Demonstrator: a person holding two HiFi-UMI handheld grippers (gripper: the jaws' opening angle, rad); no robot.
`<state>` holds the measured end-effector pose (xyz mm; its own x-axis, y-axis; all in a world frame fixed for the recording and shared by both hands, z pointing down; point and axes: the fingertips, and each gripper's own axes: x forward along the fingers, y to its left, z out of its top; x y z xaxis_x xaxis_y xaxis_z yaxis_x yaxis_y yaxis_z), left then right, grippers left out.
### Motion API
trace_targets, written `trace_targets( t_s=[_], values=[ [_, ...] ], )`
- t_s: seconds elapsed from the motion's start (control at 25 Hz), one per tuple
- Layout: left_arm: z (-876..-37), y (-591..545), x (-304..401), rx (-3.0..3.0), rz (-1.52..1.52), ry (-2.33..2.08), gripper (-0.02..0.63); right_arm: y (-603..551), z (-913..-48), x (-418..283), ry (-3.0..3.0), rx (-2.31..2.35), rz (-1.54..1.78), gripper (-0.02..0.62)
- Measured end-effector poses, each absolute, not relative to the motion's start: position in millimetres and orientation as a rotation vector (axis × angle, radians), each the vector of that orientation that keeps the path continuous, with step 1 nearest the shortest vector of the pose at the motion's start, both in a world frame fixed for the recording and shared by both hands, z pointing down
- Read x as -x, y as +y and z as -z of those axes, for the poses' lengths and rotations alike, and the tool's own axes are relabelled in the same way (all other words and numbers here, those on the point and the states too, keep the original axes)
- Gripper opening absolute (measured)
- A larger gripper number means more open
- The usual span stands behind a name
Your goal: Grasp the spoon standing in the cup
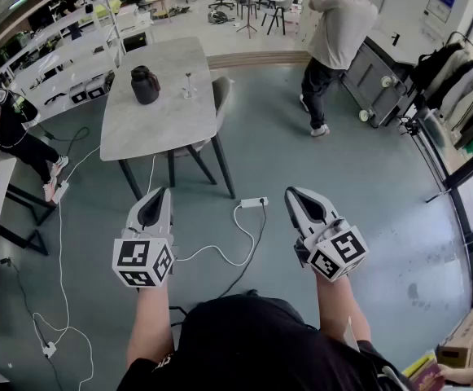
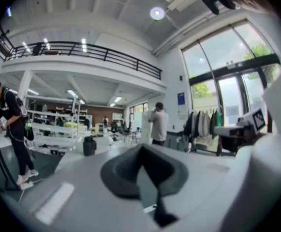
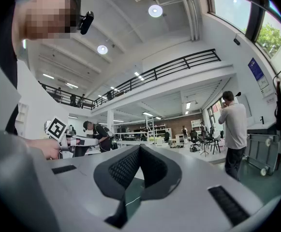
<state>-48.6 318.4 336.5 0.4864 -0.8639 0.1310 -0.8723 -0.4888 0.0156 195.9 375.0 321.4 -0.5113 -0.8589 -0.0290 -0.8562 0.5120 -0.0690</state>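
A small clear cup with a thin spoon standing in it (image 1: 188,86) sits on the grey table (image 1: 159,120) at the far side of the room, next to a dark jug (image 1: 145,85). Both grippers are held out level over the floor, well short of the table. My left gripper (image 1: 162,192) is shut with nothing between its jaws, and its tips meet in its own view (image 2: 142,147). My right gripper (image 1: 292,192) is shut and empty too, with its tips closed together (image 3: 139,148). From the left gripper view the jug (image 2: 89,146) shows far ahead.
A chair (image 1: 221,98) stands at the table's right side. A white power strip (image 1: 254,203) and cables lie on the floor ahead of the grippers. One person (image 1: 334,39) stands at the back right by a cart, another (image 1: 4,133) at the left. Coats (image 1: 456,84) hang at right.
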Motion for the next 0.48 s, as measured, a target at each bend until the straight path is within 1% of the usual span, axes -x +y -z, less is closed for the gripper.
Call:
trace_targets(
  t_s=[0.28,0.48],
  values=[
    [-336,310,6,-2.667,-0.185,-1.563,0.009,369,-324,-230,2.694,1.501,0.049,-0.009],
    [-340,299,-1,-2.67,-0.196,-1.554,0.009,357,-332,-232,2.705,1.497,0.079,-0.009]
  ],
)
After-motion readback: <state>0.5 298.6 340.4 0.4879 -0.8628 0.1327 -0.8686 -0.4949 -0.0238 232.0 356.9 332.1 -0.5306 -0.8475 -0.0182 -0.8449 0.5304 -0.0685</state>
